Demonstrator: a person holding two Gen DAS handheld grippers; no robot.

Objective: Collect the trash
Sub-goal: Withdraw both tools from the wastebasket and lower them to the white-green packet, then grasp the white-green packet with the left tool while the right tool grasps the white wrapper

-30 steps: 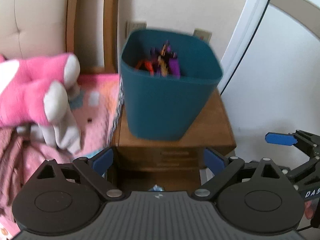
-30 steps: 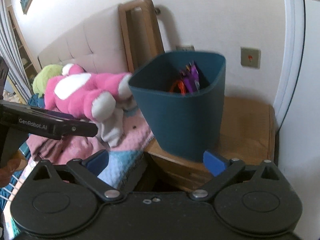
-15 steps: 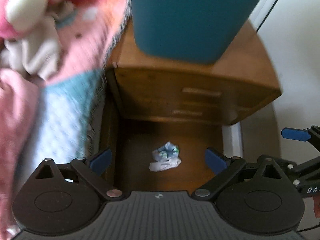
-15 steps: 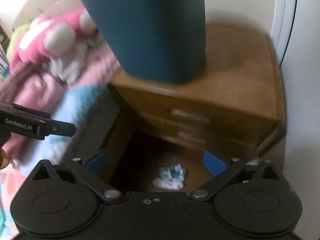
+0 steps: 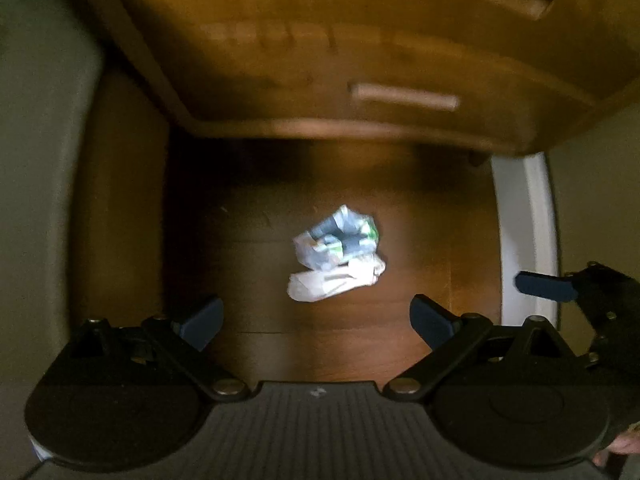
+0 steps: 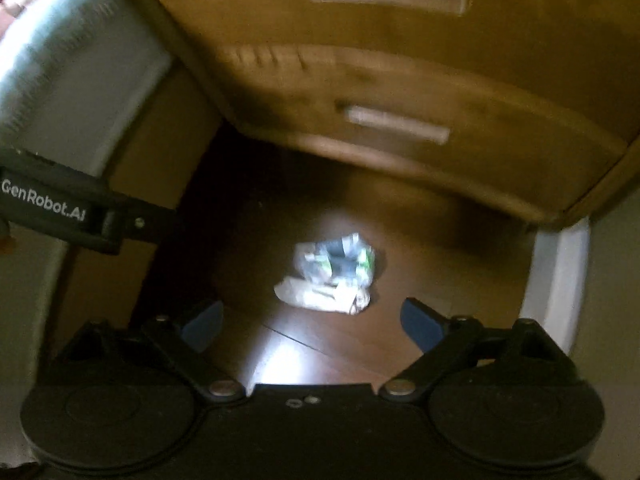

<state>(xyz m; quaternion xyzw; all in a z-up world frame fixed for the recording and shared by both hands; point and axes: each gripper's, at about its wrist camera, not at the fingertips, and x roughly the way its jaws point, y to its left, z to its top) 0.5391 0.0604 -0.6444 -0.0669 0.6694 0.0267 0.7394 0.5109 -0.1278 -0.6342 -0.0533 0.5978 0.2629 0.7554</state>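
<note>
A crumpled white and blue wrapper lies on the dark wooden floor in front of the nightstand; the right wrist view shows the same wrapper. My left gripper hangs above the floor, pointing down, open and empty, the wrapper just beyond its blue fingertips. My right gripper also points down at the wrapper, its jaws wide but closing, nothing between them. A blue fingertip of the right gripper shows at the right edge of the left wrist view. The teal bin is out of view.
The wooden nightstand with two drawer handles overhangs the far side of the floor patch. A bed side walls the left. A white door frame stands to the right. The left gripper's body crosses the left of the right wrist view.
Both grippers have dropped from bin height to just above the floor. The teal bin, plush toy and blanket left the views; the wrapper now looks larger and nearer.
</note>
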